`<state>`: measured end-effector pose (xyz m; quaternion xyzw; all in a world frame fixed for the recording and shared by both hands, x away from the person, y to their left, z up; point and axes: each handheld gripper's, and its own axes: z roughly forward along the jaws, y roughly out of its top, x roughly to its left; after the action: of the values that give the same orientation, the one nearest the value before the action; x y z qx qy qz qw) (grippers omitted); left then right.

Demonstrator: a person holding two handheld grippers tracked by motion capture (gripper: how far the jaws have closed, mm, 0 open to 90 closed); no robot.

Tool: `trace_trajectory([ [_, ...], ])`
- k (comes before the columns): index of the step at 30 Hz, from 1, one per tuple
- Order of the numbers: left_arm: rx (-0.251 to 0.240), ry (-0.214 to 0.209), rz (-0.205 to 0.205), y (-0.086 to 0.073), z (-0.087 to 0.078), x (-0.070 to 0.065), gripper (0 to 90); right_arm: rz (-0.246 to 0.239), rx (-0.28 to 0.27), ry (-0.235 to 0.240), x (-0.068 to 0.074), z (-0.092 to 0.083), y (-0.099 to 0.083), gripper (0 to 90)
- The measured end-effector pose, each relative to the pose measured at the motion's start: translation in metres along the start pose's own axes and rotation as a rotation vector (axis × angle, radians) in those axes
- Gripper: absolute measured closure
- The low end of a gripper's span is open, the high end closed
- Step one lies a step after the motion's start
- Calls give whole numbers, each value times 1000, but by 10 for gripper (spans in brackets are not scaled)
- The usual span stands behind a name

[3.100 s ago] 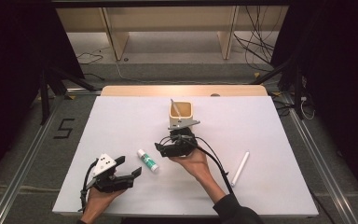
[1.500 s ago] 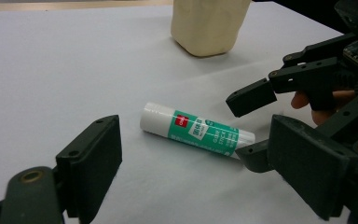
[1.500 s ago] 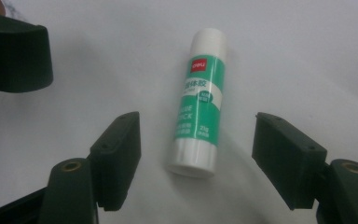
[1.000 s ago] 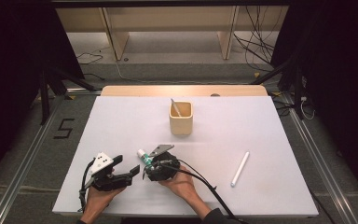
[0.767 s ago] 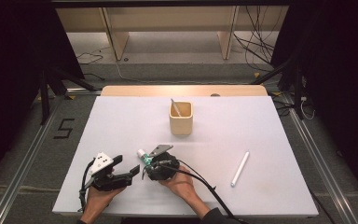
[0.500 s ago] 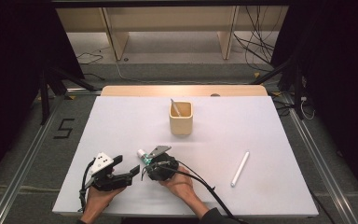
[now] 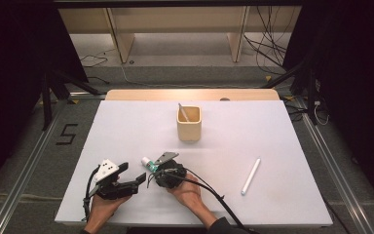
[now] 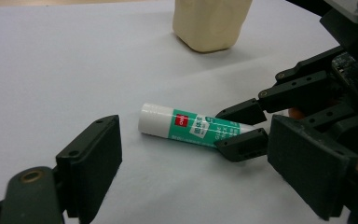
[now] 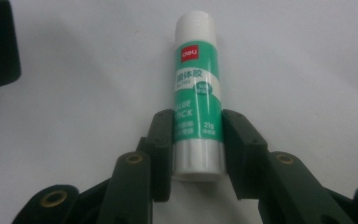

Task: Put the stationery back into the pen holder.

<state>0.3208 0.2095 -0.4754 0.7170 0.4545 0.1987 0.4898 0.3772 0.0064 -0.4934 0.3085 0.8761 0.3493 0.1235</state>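
Since three seconds back: my right gripper (image 7: 159, 165) has come away from the beige cup (image 7: 189, 123) and down to the near part of the table, where it now sits over the glue stick (image 9: 198, 93).

Item, right gripper: jaws have just been closing, and in the right gripper view the pads stand against both sides of the glue stick's lower end, clamped on it as far as I can judge. The stick lies flat on the white table top (image 7: 282, 146), cap end pointing away from me.

Item, left gripper (image 7: 126, 178): jaws apart, holding nothing, resting just to the left of the stick.

Item, beige cup: upright, well beyond the stick toward the far edge, with a thin grey rod (image 7: 183, 111) leaning inside.

Item, white pen (image 7: 251, 175): lying on the table well off to the right, untouched.

Progress, my judgement: the reach is done and the grasp is all but made. The lift is not yet begun. If the cup is the destination, the carry and the drop remain, and the pen after that.
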Motion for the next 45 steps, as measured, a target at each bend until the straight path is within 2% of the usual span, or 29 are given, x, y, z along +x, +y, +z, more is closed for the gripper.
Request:
trace_trajectory([
  [8,1,2,-3,0,0,0,176,14,-1,21,-2,-1,0,661],
  [14,1,4,-3,0,0,0,176,-2,-15,28,-3,-5,0,662],
  [24,2,-8,-12,1,0,-1,176,18,-66,15,-19,-27,0,662],
  [30,0,-49,-38,4,2,-6,176,30,-102,-2,-30,-46,-6,662],
  [34,-7,-84,-73,7,3,-9,176,29,-137,-10,-36,-62,-11,662],
  [45,2,-170,-123,17,15,-27,176,53,-208,-38,-50,-99,-33,662],
])
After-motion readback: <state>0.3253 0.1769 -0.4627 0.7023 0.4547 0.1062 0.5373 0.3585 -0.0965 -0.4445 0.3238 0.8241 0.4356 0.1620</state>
